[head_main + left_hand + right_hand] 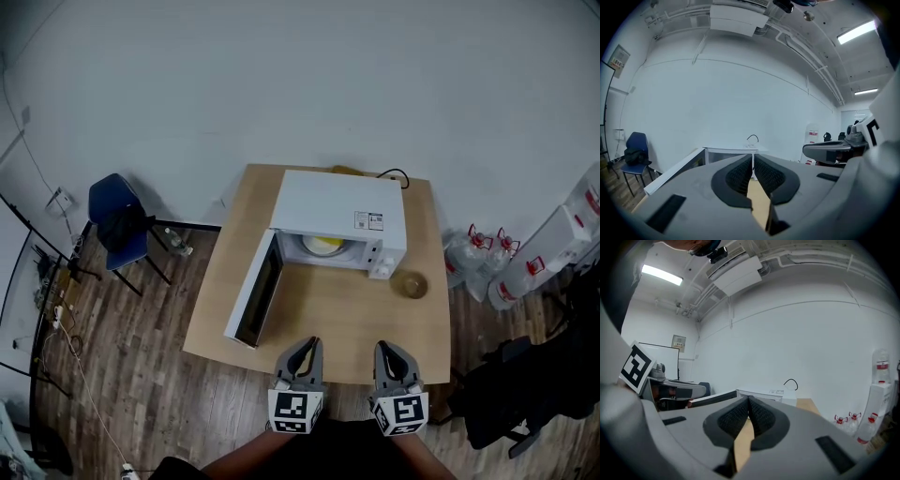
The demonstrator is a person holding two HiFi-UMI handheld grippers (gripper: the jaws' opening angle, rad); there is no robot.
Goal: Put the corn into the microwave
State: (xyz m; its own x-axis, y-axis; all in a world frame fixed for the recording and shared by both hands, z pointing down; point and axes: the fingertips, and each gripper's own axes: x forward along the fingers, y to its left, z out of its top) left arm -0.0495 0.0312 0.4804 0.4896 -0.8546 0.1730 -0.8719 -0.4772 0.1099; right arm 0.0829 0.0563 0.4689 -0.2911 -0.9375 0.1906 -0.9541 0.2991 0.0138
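A wooden table [319,314] lies just ahead of the left claw [304,347] and the right claw [389,349]. A small clear glass bowl [411,284] sits on it, ahead of the right claw. A blue chair [114,223] bearing something dark stands well off to the left claw's left. Clear red-capped jugs [476,249] and a black bag [525,384] are on the floor to the right claw's right.

The table [319,323] has a pale wood-look top, smooth and matt, on a floor [122,384] of dark, grained wood planks. The microwave [333,211] casing is smooth white with a slight sheen; painted metal or plastic, I cannot tell. The left gripper [753,161] and right gripper [749,401] are matt grey plastic, their pads [738,176] dark and finely ribbed. The water bottles [472,251] at right look like clear plastic.
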